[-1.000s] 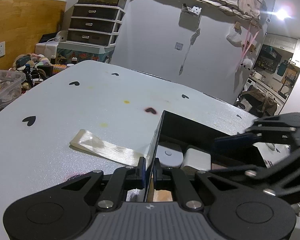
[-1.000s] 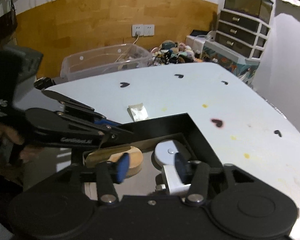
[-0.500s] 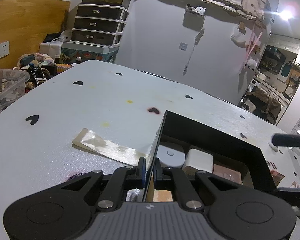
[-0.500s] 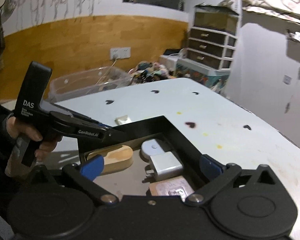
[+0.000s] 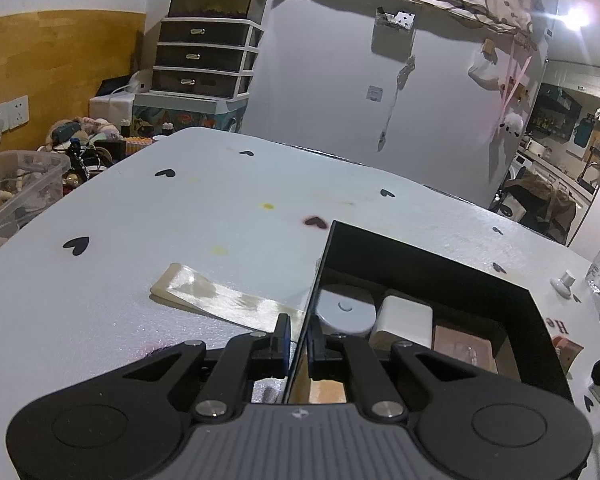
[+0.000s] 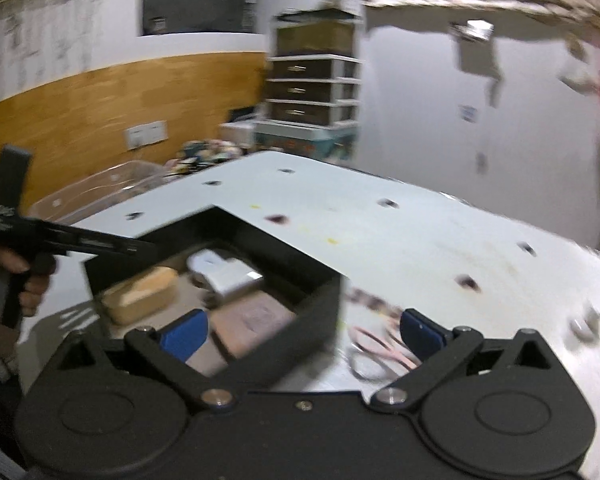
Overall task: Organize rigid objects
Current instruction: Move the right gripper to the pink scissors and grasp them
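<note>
Black tray (image 5: 440, 264), wall pinched by the left gripper (image 5: 298, 338), sits beside bare table (image 5: 148, 288); right gripper (image 6: 302, 334) gapes empty, view blurred.

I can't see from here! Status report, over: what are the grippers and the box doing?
Left gripper shut on box wall. Right gripper open, empty, jaws just opened. Box holds four items. Nothing blocking.

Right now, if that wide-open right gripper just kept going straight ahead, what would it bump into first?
Probably the near corner of the black box, which sits between the right gripper's open jaws. The picture is blurred, so depth is uncertain.
</note>
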Demonstrator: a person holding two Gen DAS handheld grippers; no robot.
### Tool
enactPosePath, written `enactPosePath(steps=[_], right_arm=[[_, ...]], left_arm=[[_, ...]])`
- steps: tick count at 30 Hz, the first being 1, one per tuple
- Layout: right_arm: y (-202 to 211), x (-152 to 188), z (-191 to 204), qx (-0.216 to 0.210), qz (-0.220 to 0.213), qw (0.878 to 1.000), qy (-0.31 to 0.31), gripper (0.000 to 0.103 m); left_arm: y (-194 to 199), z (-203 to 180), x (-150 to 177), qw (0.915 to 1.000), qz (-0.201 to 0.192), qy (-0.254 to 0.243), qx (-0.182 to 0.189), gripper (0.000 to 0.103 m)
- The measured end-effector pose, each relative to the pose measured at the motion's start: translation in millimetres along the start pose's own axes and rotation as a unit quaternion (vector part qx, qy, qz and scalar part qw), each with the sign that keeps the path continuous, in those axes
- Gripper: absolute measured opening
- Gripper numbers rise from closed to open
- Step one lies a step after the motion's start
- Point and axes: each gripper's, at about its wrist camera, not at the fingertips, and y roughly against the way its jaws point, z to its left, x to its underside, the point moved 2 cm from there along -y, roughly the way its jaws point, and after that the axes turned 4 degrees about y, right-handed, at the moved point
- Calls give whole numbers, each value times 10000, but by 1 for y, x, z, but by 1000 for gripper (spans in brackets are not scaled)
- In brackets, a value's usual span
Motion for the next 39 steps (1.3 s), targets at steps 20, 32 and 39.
enactPosePath(steps=[20, 32, 39], right_arm=[[16, 63, -70, 1102, 293, 9794, -1668, 103], [-12, 44, -71, 1217, 369, 9730, -1928, 101], [-33, 43, -70, 1355, 628, 9696, -1940, 90]], left_arm=[[2, -10, 1, 9986, -88, -489, -177, 8], [8, -10, -3, 9988, -199, -438, -73, 7], [7, -13, -2, 9975, -237, -649, -148, 6]])
